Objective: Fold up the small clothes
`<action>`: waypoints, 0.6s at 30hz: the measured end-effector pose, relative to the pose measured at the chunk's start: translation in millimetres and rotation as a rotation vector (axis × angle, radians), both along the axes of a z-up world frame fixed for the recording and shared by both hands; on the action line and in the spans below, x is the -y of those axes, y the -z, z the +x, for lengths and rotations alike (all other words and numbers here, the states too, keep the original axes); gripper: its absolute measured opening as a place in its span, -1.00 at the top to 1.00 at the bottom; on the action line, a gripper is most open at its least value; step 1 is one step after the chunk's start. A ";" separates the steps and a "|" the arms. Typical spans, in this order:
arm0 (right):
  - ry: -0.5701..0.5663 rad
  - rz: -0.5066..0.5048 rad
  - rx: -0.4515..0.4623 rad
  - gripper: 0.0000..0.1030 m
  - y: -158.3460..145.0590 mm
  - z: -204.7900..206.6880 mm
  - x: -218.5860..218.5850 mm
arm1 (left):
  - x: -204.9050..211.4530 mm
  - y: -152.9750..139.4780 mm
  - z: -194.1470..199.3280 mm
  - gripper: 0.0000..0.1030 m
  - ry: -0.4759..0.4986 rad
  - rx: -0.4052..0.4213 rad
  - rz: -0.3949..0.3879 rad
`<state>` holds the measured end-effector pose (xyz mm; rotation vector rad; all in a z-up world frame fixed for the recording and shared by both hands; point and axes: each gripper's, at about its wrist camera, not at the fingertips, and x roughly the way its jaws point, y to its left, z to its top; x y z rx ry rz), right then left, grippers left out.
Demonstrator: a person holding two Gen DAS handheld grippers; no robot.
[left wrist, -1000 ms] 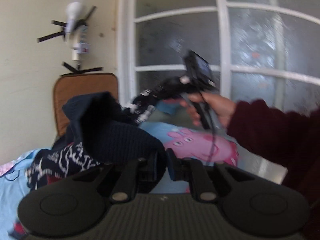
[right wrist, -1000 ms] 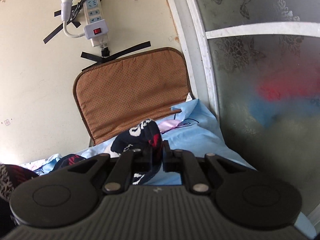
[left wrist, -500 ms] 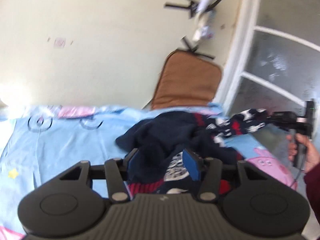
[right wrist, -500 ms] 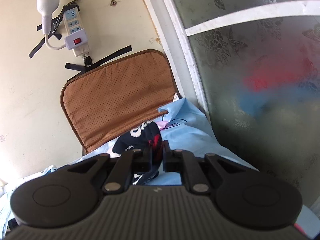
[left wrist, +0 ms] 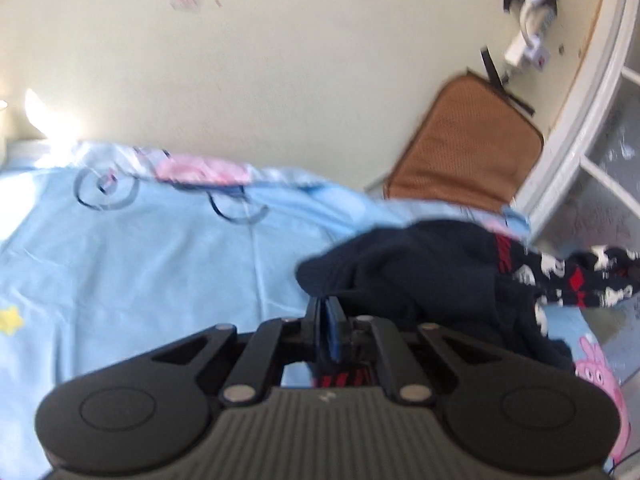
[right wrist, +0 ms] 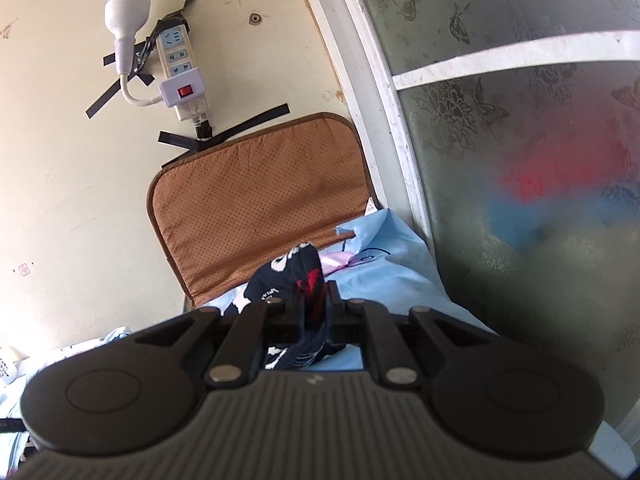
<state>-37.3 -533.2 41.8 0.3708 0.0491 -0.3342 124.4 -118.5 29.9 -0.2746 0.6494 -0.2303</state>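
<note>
Gripping, left: we have the left gripper (left wrist: pixel 326 320) closed, jaws pressed together on a dark hem of the navy garment (left wrist: pixel 420 272); red striping shows just under the fingers.
Gripping, right: our right gripper (right wrist: pixel 314 300) is clamped narrow on the patterned end of the same garment, a tuft of white-and-red print sticking up between the jaws.
Garment: it lies bunched toward the bed's far right corner, on the blue cartoon sheet (left wrist: pixel 140 248), one patterned part stretching off to the right.
Doing it well: we judge the cloth needs spreading first, so we should draw the two grippers apart evenly, keep both pinches firm, and lay it flat toward the bed's open middle.
Around: a brown cushion (right wrist: pixel 260 200) leans against the wall at that corner, under a taped power strip (right wrist: pixel 180 76).
Hard to see: the left view is blurred; we cannot tell sleeve from leg, and the garment's underside is hidden.
</note>
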 end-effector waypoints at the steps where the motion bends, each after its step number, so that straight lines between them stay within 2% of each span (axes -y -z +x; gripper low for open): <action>1: -0.002 -0.005 0.018 0.77 -4.5 -2.7 -2.7 | -18.5 -18.0 -7.0 0.92 -0.034 0.040 -0.041; 4: -0.016 -0.001 0.115 0.77 -21.2 -17.1 -10.6 | -64.8 -65.7 -30.2 0.93 -0.122 0.148 -0.072; 6: -0.027 0.009 0.183 0.77 -28.8 -29.2 -15.0 | -86.9 -95.3 -50.4 0.93 -0.173 0.219 -0.060; 9: -0.025 0.002 0.200 0.77 -29.2 -41.8 -21.2 | -105.9 -125.5 -84.0 0.93 -0.191 0.308 -0.029; 11: -0.031 0.003 0.153 0.77 -20.3 -45.2 -23.3 | -110.9 -132.1 -107.4 0.92 -0.202 0.329 0.038; 13: -0.026 0.002 0.065 0.75 -3.6 -44.2 -23.2 | -110.1 -120.8 -121.7 0.92 -0.169 0.283 0.082; 16: -0.002 -0.008 -0.140 0.66 30.8 -35.5 -20.7 | -96.5 -78.0 -129.1 0.92 -0.123 0.151 0.161; 18: 0.030 0.011 -0.301 0.46 52.7 -29.1 -14.2 | -85.0 -46.5 -133.4 0.91 -0.106 0.072 0.214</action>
